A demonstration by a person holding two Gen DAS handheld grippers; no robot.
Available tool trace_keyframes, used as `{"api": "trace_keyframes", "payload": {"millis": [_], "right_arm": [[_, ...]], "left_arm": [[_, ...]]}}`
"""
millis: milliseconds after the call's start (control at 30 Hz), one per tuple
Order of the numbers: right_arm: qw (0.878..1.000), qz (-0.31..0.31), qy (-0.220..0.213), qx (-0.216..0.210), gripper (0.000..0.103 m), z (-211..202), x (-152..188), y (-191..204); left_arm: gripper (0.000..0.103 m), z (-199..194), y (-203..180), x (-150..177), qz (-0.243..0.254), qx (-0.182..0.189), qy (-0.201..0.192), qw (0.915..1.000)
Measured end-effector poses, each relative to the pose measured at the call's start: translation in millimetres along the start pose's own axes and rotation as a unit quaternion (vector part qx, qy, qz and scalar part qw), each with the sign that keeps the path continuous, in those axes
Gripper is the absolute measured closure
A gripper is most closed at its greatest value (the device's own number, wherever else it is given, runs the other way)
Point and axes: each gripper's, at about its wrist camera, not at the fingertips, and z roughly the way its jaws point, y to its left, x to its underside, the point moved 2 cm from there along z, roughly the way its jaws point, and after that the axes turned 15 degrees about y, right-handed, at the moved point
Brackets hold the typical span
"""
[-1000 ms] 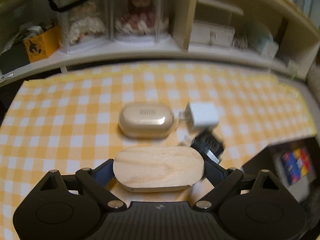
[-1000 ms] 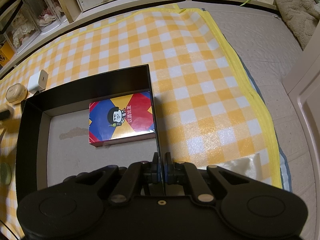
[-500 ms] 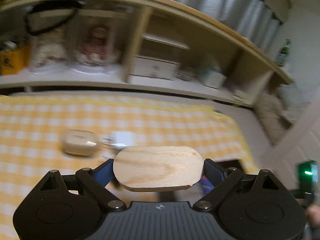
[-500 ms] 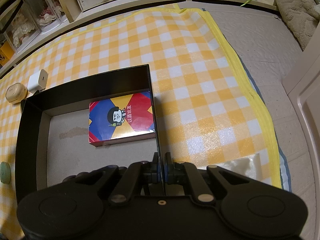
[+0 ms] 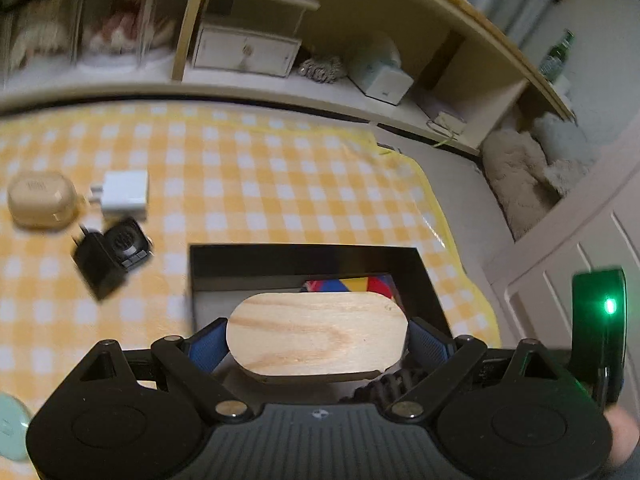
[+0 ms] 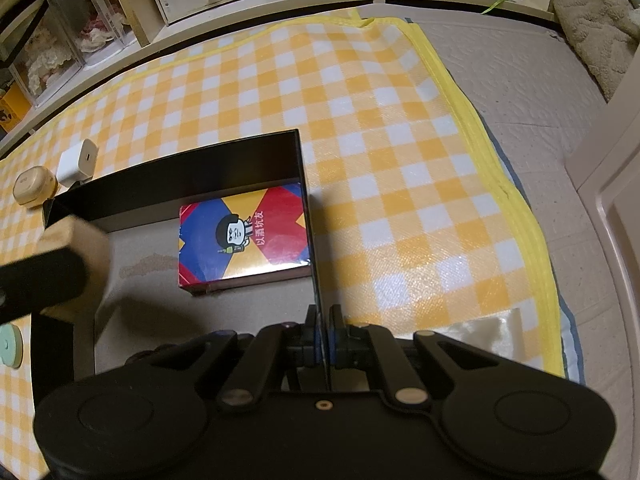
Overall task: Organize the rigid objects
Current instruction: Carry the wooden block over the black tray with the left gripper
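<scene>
My left gripper (image 5: 318, 340) is shut on an oval wooden block (image 5: 316, 334) and hangs over the black box (image 5: 304, 256). In the right wrist view the wooden block (image 6: 76, 236) enters from the left above the black box's left wall (image 6: 52, 344). My right gripper (image 6: 324, 336) is shut on the black box's right wall (image 6: 310, 240). Inside the box lies a colourful card box (image 6: 244, 238), partly hidden behind the block in the left wrist view. On the checked mat sit a beige earbud case (image 5: 42, 200), a white charger (image 5: 122, 196) and a black charger (image 5: 110, 254).
A pale green round disc (image 6: 10, 346) lies left of the box. A low shelf (image 5: 280, 88) with drawers and display cases runs along the back. Beige fluffy cushions (image 5: 520, 176) and a white door (image 5: 580, 248) stand to the right. The yellow mat edge (image 6: 492, 176) borders grey flooring.
My left gripper carried the wooden block to the right, from beside the earbud case and chargers to above the black box. The right gripper kept still on the box wall.
</scene>
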Motion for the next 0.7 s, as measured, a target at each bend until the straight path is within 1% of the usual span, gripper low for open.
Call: {"api": "trace_keyframes", "payload": {"millis": [100,200,267,300,333,467,533,633,700], "right_arm": [[1.000,0.000,0.000,0.000,0.098,1,0,0],[1.000,0.000,0.000,-0.001,0.098,0,0,0],[1.000,0.000,0.000,0.000,0.098,0,0,0],[1.000,0.000,0.000,-0.001,0.098,0,0,0],[1.000,0.000,0.001,-0.001,0.098,0,0,0],[1.000,0.000,0.002,-0.001,0.098,-1,-1,2],[1.000,0.000,0.002,0.000,0.098,-2,-1,1],[1.000,0.000,0.002,0.000,0.098,-2,-1,1],[1.000,0.000,0.002,0.000,0.098,-2,-1,1]], "left_arm": [[0.010,8,-4,-2,-0.016,0.005,-0.005,0.9998],[0.009,17,-4,-2,-0.040,0.021,-0.005,0.9990],[0.006,23,-2,-2,-0.056,0.029,-0.001,0.9980],[0.001,24,0,-1,-0.064,0.032,0.000,0.9975],[0.000,25,1,0,-0.069,0.034,-0.002,0.9970],[0.002,24,2,-1,-0.057,0.039,0.004,0.9976],[0.006,24,3,-1,-0.050,0.038,0.011,0.9980],[0.021,24,1,0,-0.022,0.026,0.028,0.9990],[0.027,24,-1,1,0.000,0.016,0.048,0.9987]]}}
